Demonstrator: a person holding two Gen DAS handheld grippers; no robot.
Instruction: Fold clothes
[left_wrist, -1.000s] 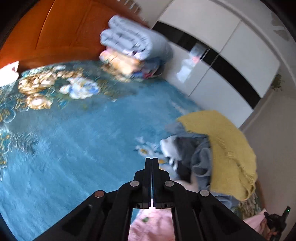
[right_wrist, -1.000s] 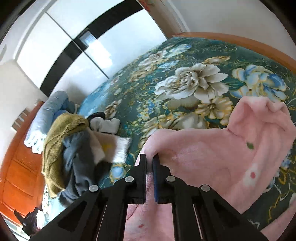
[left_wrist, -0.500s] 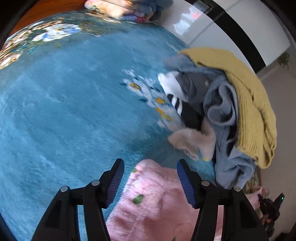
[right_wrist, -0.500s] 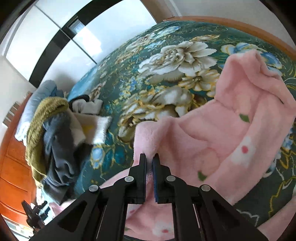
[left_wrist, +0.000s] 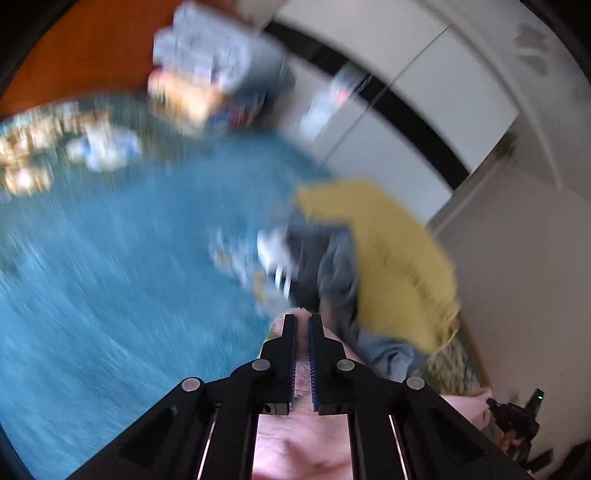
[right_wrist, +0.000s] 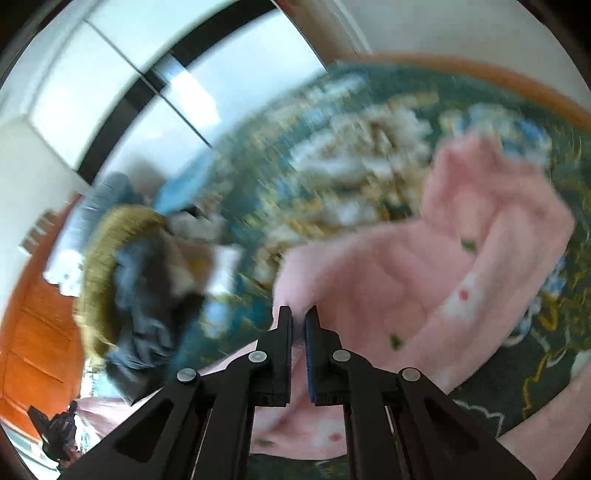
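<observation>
Left gripper (left_wrist: 302, 321): half a second ago jaws wide over the pink fleece (left_wrist: 301, 443); now pinched nearly shut on its edge, fleece showing in the slit and below the fingers. View has swung up and is heavily blurred, so the left hand is moving fast.

Right gripper (right_wrist: 298, 325): narrow gap as before, clamped on a pink fleece (right_wrist: 424, 280) edge. Fleece runs off to 2 o'clock, partly bunched, over the floral bedspread (right_wrist: 351, 155).

Judgement: both ends are held, so a lift or a spread-out for a fold is likely under way; no crease is visible.

Clothes pile (left_wrist: 369, 258), yellow knit over grey things, sits at 1 o'clock in the left view and 9 o'clock in the right, loose and unfolded. Stacked bedding (left_wrist: 214, 77) at 11 o'clock by the headboard.
</observation>
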